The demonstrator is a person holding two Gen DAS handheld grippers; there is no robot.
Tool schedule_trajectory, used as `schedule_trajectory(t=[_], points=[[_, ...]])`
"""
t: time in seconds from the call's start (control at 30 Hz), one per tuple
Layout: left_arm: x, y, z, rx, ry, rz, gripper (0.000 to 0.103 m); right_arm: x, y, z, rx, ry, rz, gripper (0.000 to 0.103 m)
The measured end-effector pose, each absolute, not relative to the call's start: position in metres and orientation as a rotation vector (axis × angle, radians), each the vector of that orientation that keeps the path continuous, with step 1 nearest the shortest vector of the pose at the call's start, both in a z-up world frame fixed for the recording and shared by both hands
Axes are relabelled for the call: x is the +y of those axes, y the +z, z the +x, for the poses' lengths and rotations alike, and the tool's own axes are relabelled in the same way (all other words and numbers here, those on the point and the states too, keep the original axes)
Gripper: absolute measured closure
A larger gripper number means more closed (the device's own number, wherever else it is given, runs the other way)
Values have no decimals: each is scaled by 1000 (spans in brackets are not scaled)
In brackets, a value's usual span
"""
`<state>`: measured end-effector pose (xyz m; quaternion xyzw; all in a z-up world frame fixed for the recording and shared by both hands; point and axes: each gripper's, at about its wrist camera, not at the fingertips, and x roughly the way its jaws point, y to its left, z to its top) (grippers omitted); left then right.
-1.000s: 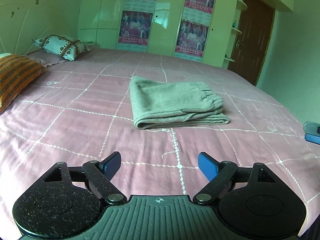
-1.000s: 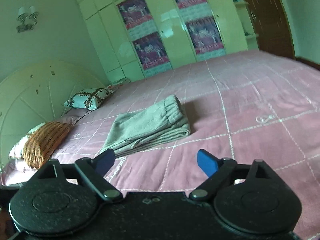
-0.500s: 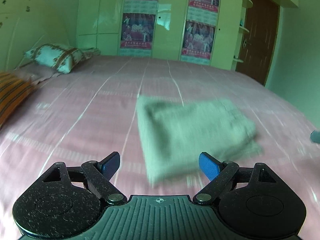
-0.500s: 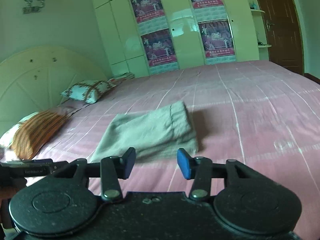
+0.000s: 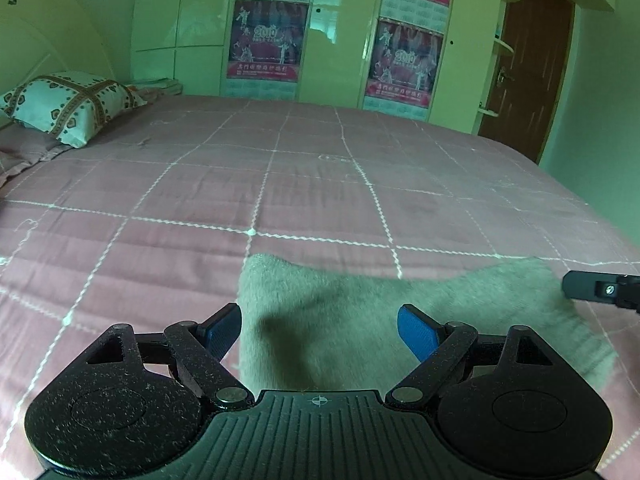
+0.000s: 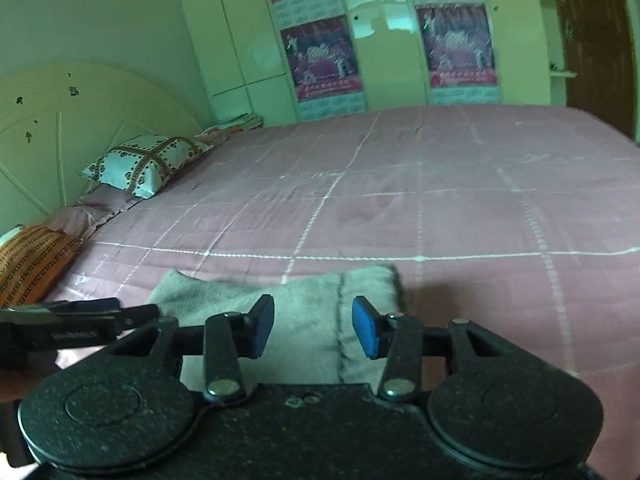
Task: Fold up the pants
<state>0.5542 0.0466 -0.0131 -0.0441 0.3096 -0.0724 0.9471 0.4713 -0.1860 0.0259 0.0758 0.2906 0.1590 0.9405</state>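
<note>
The grey pants (image 5: 460, 300) lie folded into a flat bundle on the pink bed sheet (image 5: 280, 184). My left gripper (image 5: 320, 324) hovers just over the bundle's left part, jaws wide open with nothing pinched. The right gripper's arm (image 5: 600, 290) shows at the far right edge, over the bundle's right end. In the right wrist view, the pants (image 6: 208, 292) lie with the elastic waistband end (image 6: 372, 284) on the right. My right gripper (image 6: 313, 326) hangs above that end, jaws half narrowed with no cloth between the blue pads. The left gripper (image 6: 80, 320) reaches in from the left.
A patterned white pillow (image 5: 64, 104) lies at the bed's far left by the headboard (image 6: 60, 120), an orange striped pillow (image 6: 28, 264) nearer. Wardrobe doors with posters (image 5: 268, 40) and a brown door (image 5: 532, 60) stand behind. Pink sheet stretches beyond the pants.
Both grippers have moved forward across the bed until they stand over the folded pants. The right gripper's jaws have narrowed from wide to about half. The pants have not moved.
</note>
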Motion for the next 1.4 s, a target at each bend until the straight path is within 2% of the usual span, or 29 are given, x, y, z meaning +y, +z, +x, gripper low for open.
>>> schedule_trajectory(t=[0.13,0.23,0.3,0.43,0.5,0.57,0.67,0.7,0.73,0.83,1.13,1.4], points=[[46,-29,574,659,-139,-82,17,-170,16,494,629,347,119,66],[62,-57,591,772,-84,-139,17,-174,-2,511,704,237,93,69],[87,-52,578,743,-23,-239,17,-190,-4,509,697,165,148,69],[113,-19,515,658,15,-155,17,-232,20,459,629,164,237,62],[124,-6,473,630,21,-146,17,-246,32,418,611,182,214,51],[133,4,428,609,17,-143,17,-257,40,374,597,199,208,33],[133,20,353,596,9,-135,13,-262,51,305,603,200,178,26],[129,26,326,588,14,-124,9,-262,54,286,604,207,184,23],[122,30,300,584,14,-110,0,-261,58,261,607,221,186,15],[108,42,229,565,-15,-107,0,-252,66,187,574,241,156,6],[69,65,78,455,-74,-98,0,-215,89,53,467,271,75,6],[35,93,40,371,-68,-104,0,-226,101,7,424,270,36,6]])
